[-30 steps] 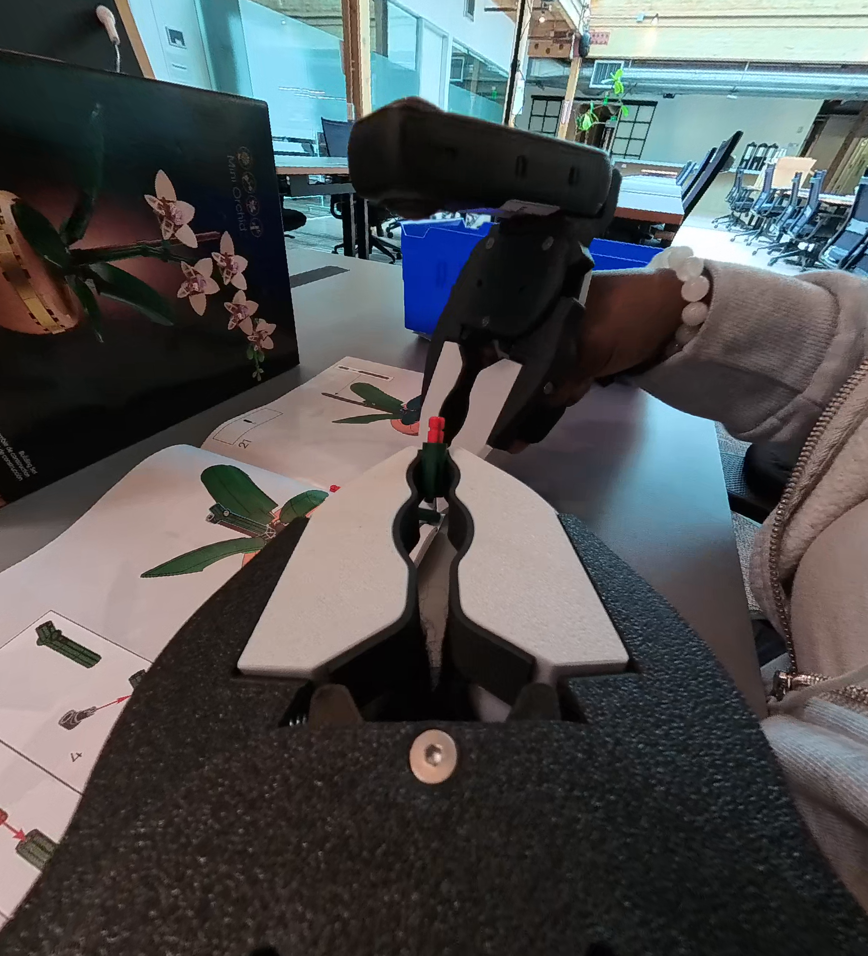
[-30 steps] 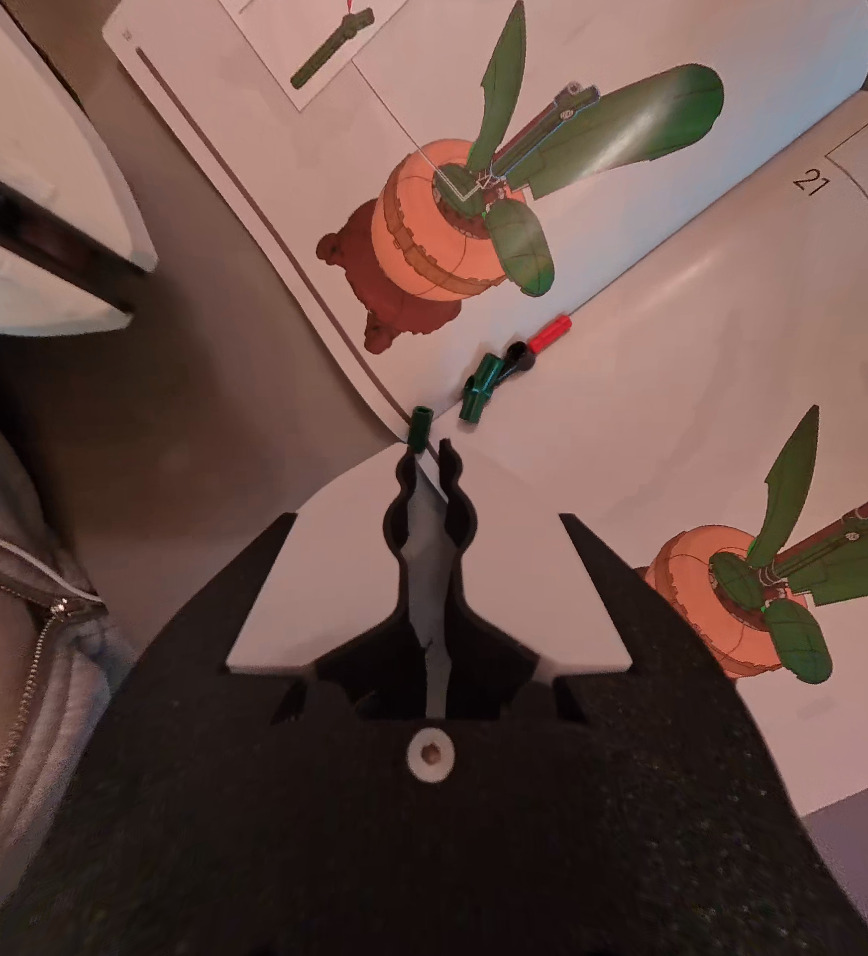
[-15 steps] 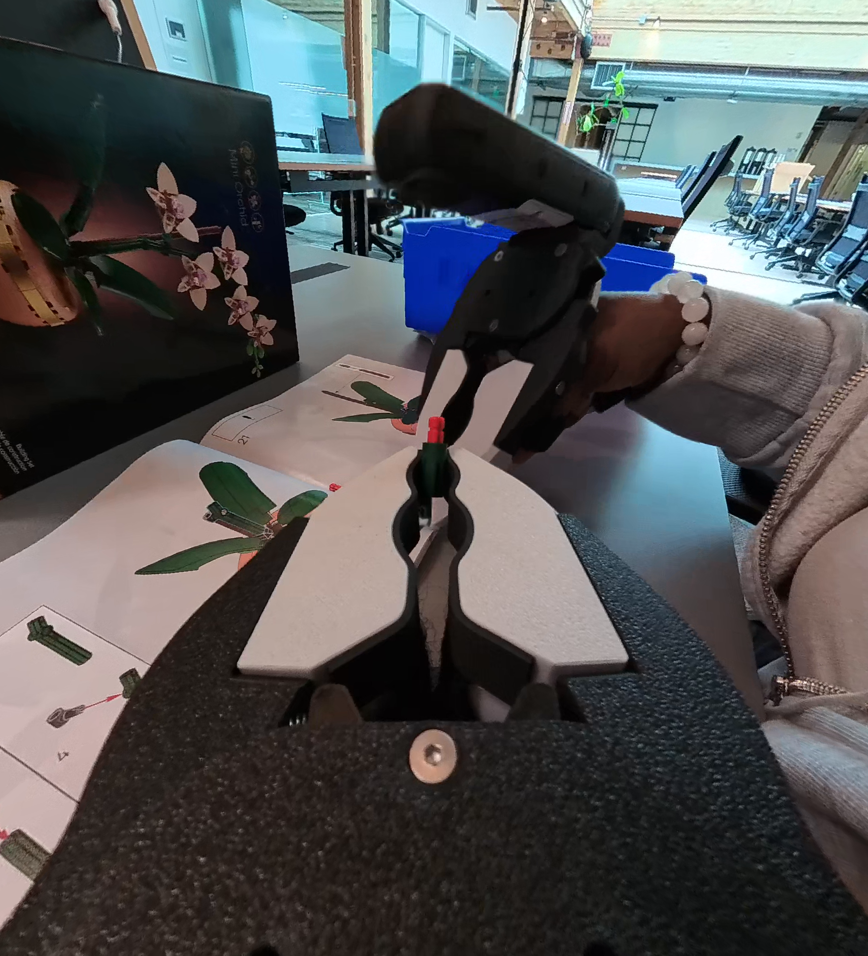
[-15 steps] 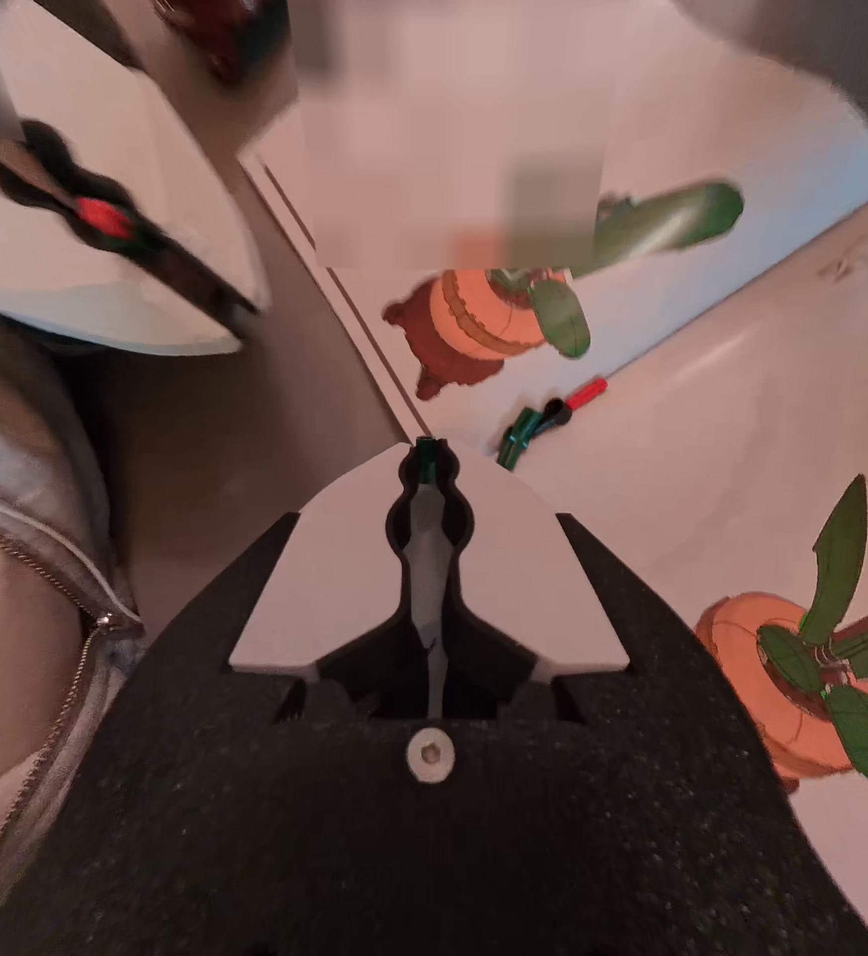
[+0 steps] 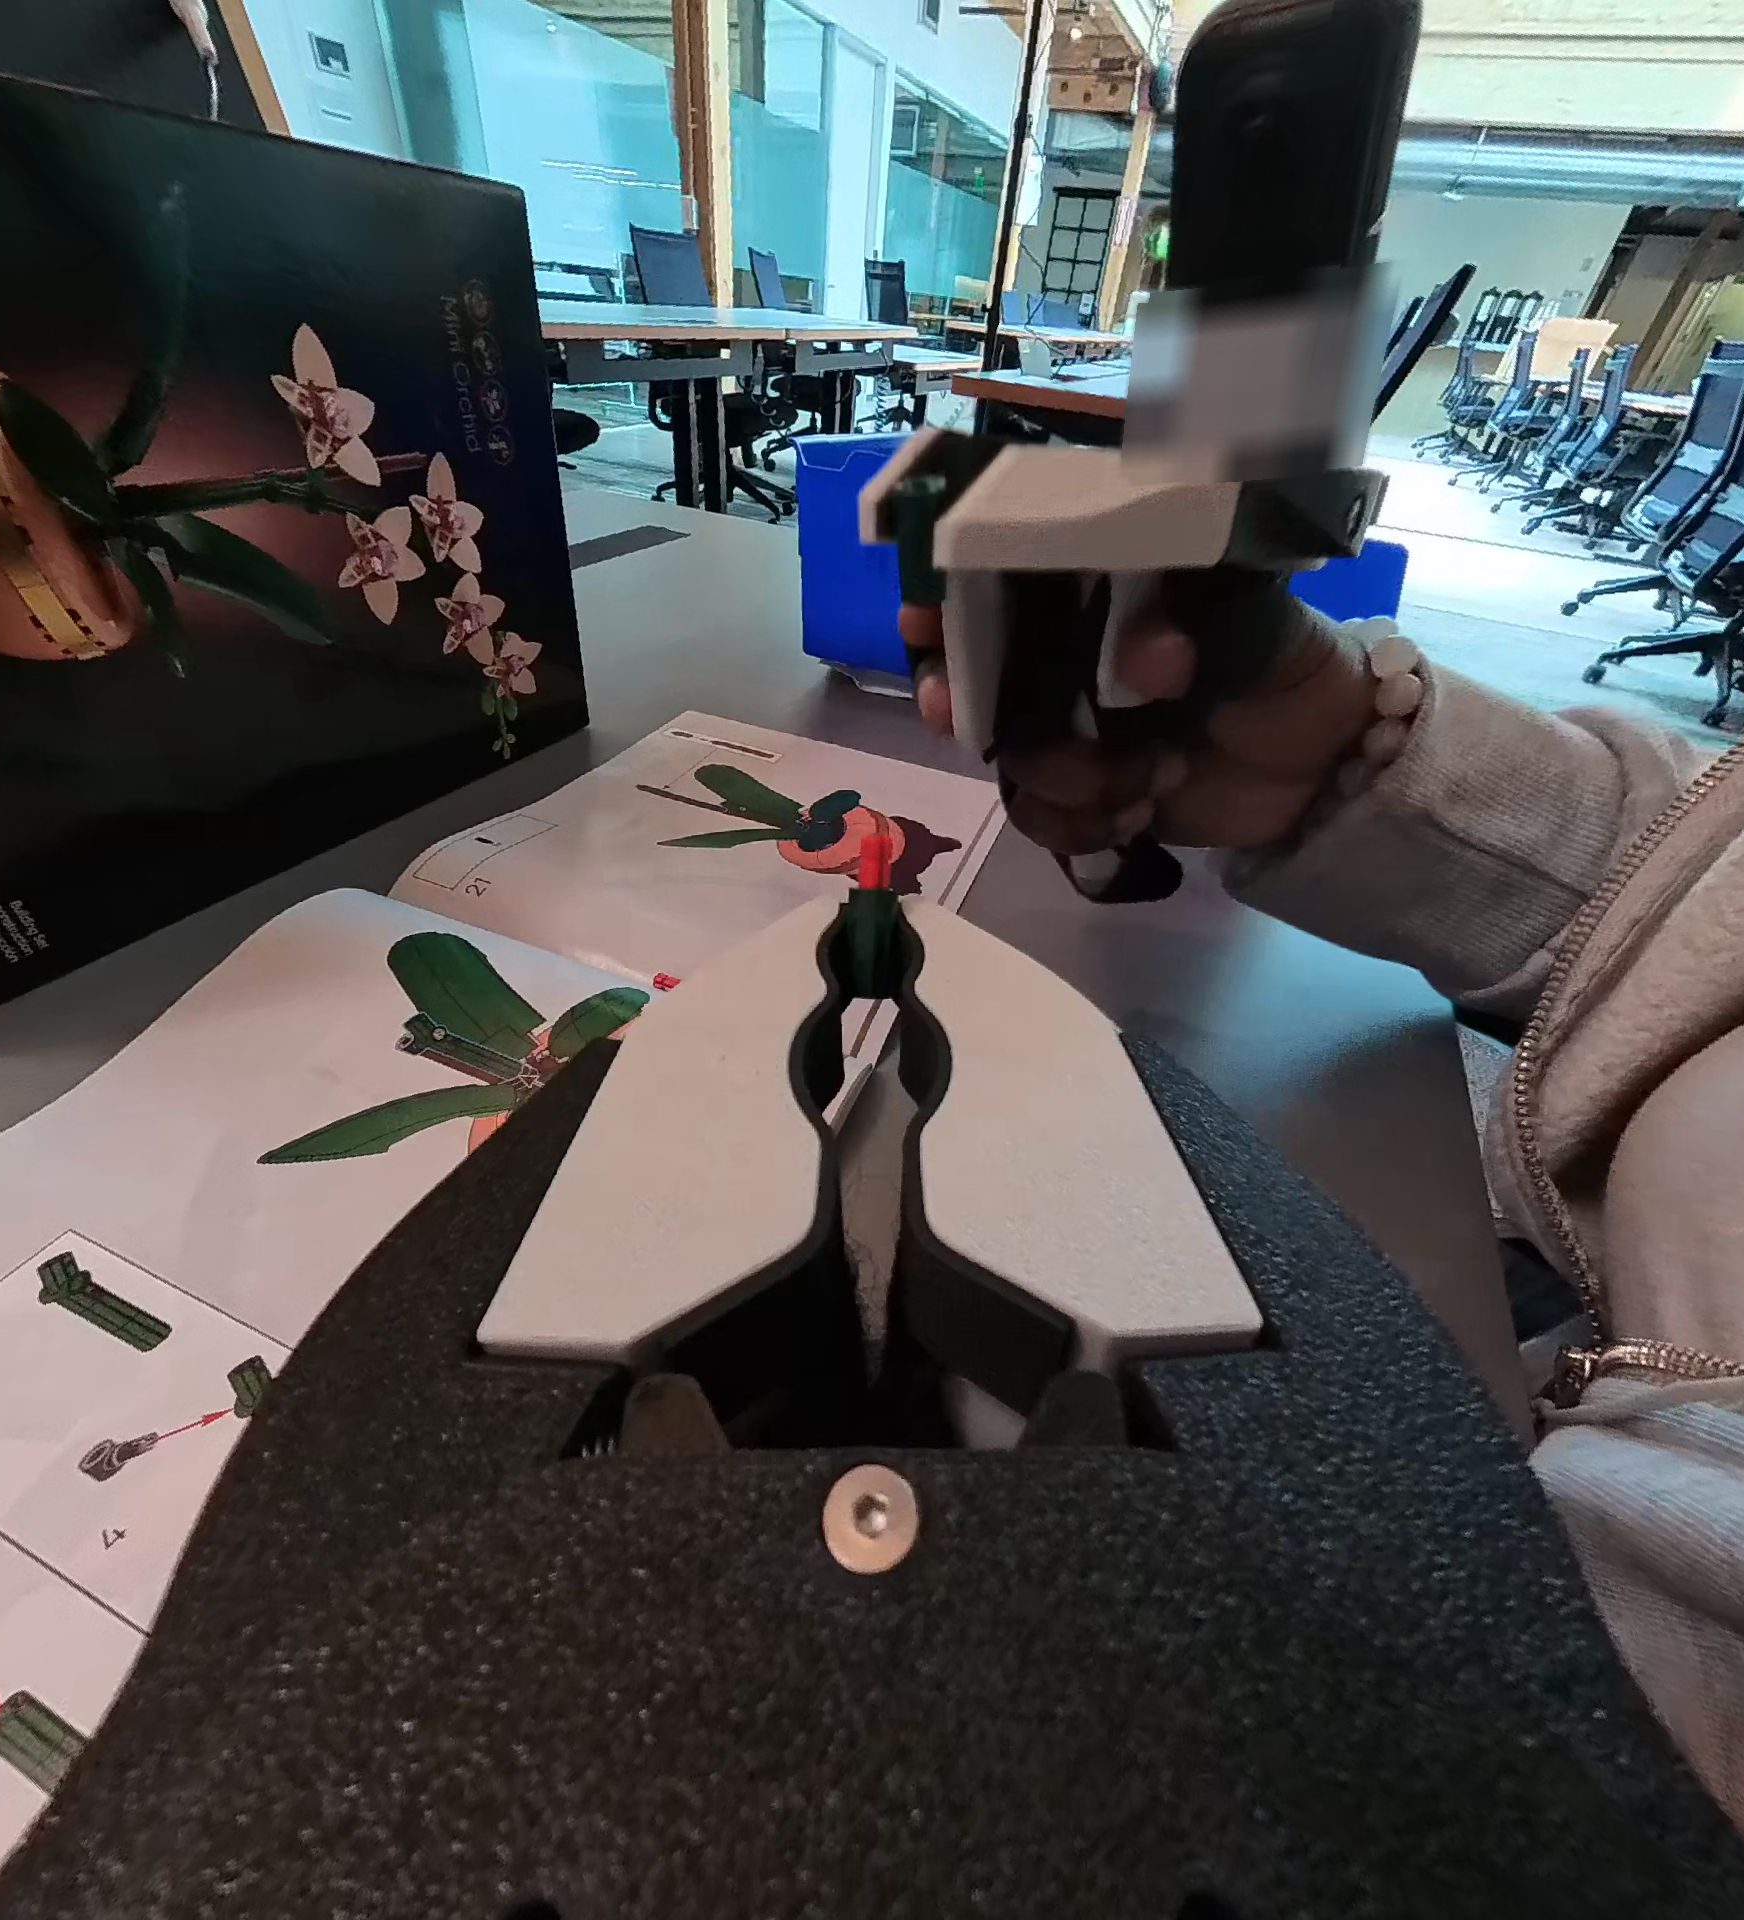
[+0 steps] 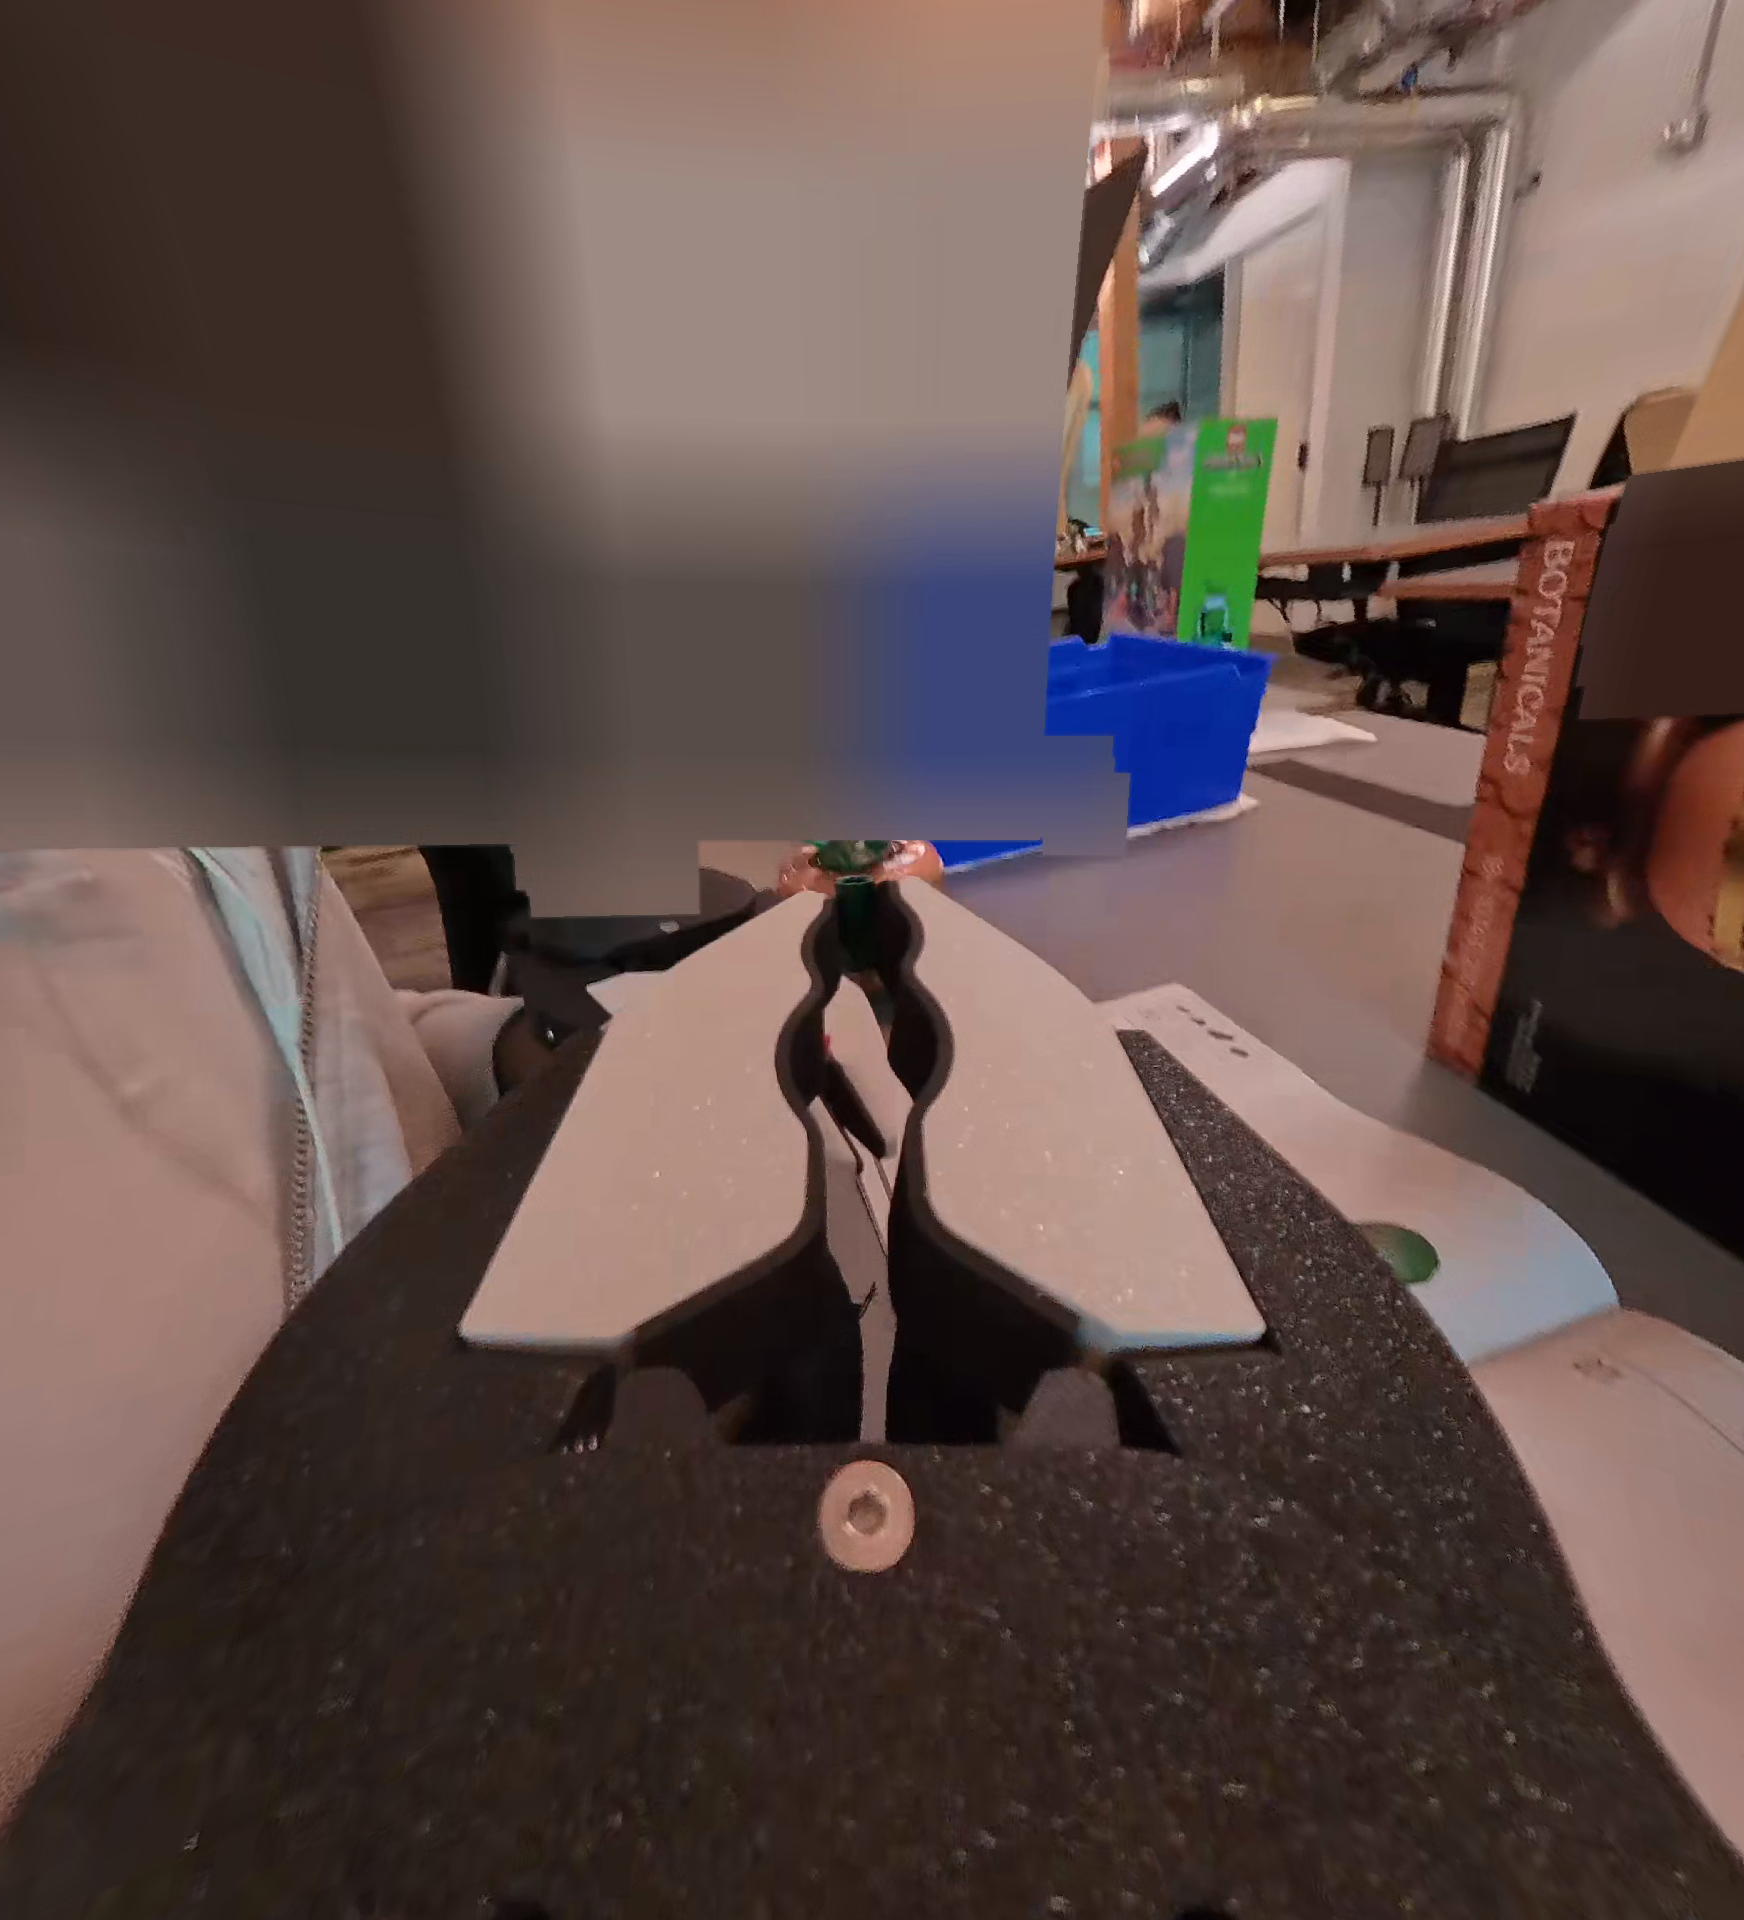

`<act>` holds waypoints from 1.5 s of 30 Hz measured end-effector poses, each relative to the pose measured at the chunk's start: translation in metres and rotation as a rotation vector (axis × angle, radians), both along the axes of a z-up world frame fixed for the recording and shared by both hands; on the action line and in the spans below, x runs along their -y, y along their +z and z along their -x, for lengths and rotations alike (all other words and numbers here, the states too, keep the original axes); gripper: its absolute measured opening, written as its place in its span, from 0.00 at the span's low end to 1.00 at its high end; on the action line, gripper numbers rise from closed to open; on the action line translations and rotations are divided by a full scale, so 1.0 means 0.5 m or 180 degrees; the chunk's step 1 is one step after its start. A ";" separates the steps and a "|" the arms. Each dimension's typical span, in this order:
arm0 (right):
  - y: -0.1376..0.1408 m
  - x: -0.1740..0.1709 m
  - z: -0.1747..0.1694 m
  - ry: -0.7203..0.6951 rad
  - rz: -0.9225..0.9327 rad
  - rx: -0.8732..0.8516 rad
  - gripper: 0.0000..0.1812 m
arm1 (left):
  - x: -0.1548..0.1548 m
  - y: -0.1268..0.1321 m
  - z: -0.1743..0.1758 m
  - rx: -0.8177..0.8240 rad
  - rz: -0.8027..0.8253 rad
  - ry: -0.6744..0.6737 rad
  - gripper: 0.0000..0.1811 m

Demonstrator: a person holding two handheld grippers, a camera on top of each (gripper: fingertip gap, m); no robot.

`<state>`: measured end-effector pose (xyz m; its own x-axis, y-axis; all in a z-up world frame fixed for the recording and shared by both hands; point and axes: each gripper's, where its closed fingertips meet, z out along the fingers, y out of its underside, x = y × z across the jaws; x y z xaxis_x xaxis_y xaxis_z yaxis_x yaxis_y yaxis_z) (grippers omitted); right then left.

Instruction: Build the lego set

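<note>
My left gripper (image 5: pixel 873 940) is shut on a small dark green piece with a red pin (image 5: pixel 874 862) sticking out of its tip. It is held above the open instruction booklet (image 5: pixel 224 1091). My right gripper (image 6: pixel 857 925) is shut on a small dark green tube piece (image 6: pixel 855 920). It also shows in the left wrist view (image 5: pixel 909 540), lifted above the table and turned sideways, with the green tube (image 5: pixel 918 551) at its fingertips, up and slightly right of my left gripper.
The dark set box (image 5: pixel 224 499) stands at the left on the grey table (image 5: pixel 1211 997). A blue bin (image 5: pixel 847 561) sits behind. A person's hand and grey sleeve (image 5: pixel 1470 831) hold the right gripper. Office desks and chairs fill the background. About 6 centimetres separates my left fingertips from my right.
My right gripper closed on the green tube that lay on the booklet, lifted it and swung from pointing down to pointing level. My left gripper kept its hold and barely moved.
</note>
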<state>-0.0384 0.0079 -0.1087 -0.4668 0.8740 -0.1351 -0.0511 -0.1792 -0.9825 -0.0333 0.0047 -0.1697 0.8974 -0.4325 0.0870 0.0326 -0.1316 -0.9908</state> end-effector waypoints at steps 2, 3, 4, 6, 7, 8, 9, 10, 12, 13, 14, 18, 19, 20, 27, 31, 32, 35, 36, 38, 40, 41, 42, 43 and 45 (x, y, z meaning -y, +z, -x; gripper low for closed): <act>0.006 0.005 0.003 0.0082 0.0040 -0.0080 0.03 | 0.000 0.000 0.001 0.0007 0.0003 0.0001 0.02; 0.006 0.005 0.007 0.0094 0.0038 -0.0084 0.03 | 0.000 0.000 0.001 0.0017 0.0000 0.0002 0.02; 0.004 0.005 0.010 0.0094 0.0028 -0.0078 0.03 | 0.000 0.001 0.002 0.0028 -0.0004 0.0001 0.02; 0.003 0.006 0.013 0.0106 0.0010 -0.0096 0.03 | 0.000 0.002 0.003 0.0044 -0.0007 0.0003 0.02; 0.002 0.003 0.015 0.0073 0.0009 -0.0102 0.03 | 0.000 0.001 0.003 0.0044 -0.0005 0.0001 0.02; 0.001 0.002 0.016 0.0056 0.0002 -0.0105 0.03 | 0.000 0.001 0.002 0.0040 -0.0002 0.0000 0.02; 0.000 0.002 0.016 0.0056 -0.0002 -0.0112 0.03 | 0.000 0.001 0.002 0.0035 0.0000 -0.0001 0.02; -0.001 0.001 0.016 0.0048 0.0000 -0.0118 0.03 | 0.000 0.001 0.002 0.0032 0.0001 -0.0001 0.02; -0.001 -0.003 0.017 0.0009 0.0015 -0.0119 0.03 | 0.000 0.000 0.002 0.0034 0.0003 0.0003 0.02; -0.001 -0.003 0.017 0.0007 0.0018 -0.0119 0.03 | 0.000 0.001 0.002 0.0034 0.0002 0.0003 0.02; -0.001 -0.003 0.017 0.0008 0.0021 -0.0118 0.03 | 0.000 0.001 0.002 0.0033 -0.0001 0.0004 0.02; -0.002 -0.003 0.017 0.0006 0.0055 -0.0104 0.03 | 0.000 0.001 0.003 0.0027 -0.0009 0.0011 0.02; -0.003 -0.002 0.018 0.0009 0.0065 -0.0094 0.03 | 0.000 0.001 0.003 0.0027 -0.0009 0.0012 0.02; -0.005 -0.002 0.019 0.0007 0.0074 -0.0067 0.03 | 0.000 0.001 0.003 0.0027 -0.0010 0.0013 0.02; -0.009 -0.001 0.018 -0.0042 -0.0001 -0.0022 0.03 | 0.000 0.001 0.003 0.0018 -0.0015 0.0026 0.02; -0.018 -0.007 0.016 -0.0101 -0.0052 0.0050 0.03 | 0.000 0.002 0.006 0.0011 -0.0026 0.0053 0.02; -0.019 -0.007 0.015 -0.0111 -0.0055 0.0060 0.03 | 0.000 0.002 0.007 0.0007 -0.0030 0.0059 0.02; -0.028 -0.012 0.015 -0.0165 -0.0061 0.0129 0.03 | 0.000 0.002 0.008 0.0012 -0.0033 0.0068 0.02; -0.031 -0.014 0.015 -0.0196 -0.0070 0.0151 0.03 | 0.000 0.002 0.008 0.0016 -0.0034 0.0069 0.02; -0.035 -0.017 0.015 -0.0235 -0.0084 0.0170 0.03 | 0.000 0.002 0.009 0.0020 -0.0034 0.0069 0.02; -0.038 -0.018 0.015 -0.0246 -0.0081 0.0196 0.03 | 0.000 0.002 0.009 0.0024 -0.0033 0.0069 0.02; -0.040 -0.020 0.015 -0.0260 -0.0080 0.0204 0.03 | 0.000 0.003 0.009 0.0025 -0.0033 0.0069 0.02; -0.041 -0.022 0.016 -0.0277 -0.0079 0.0214 0.03 | 0.000 0.002 0.009 0.0025 -0.0034 0.0070 0.02; -0.044 -0.024 0.016 -0.0293 -0.0080 0.0231 0.03 | 0.000 0.002 0.009 0.0025 -0.0033 0.0070 0.02; -0.051 -0.027 0.018 -0.0324 -0.0096 0.0284 0.03 | 0.000 0.002 0.009 0.0027 -0.0030 0.0070 0.02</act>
<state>-0.0474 0.0213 -0.1340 -0.3627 0.9206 -0.1450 0.0203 -0.1477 -0.9888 -0.0378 0.0048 -0.1686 0.9060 -0.4135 0.0906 0.0437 -0.1215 -0.9916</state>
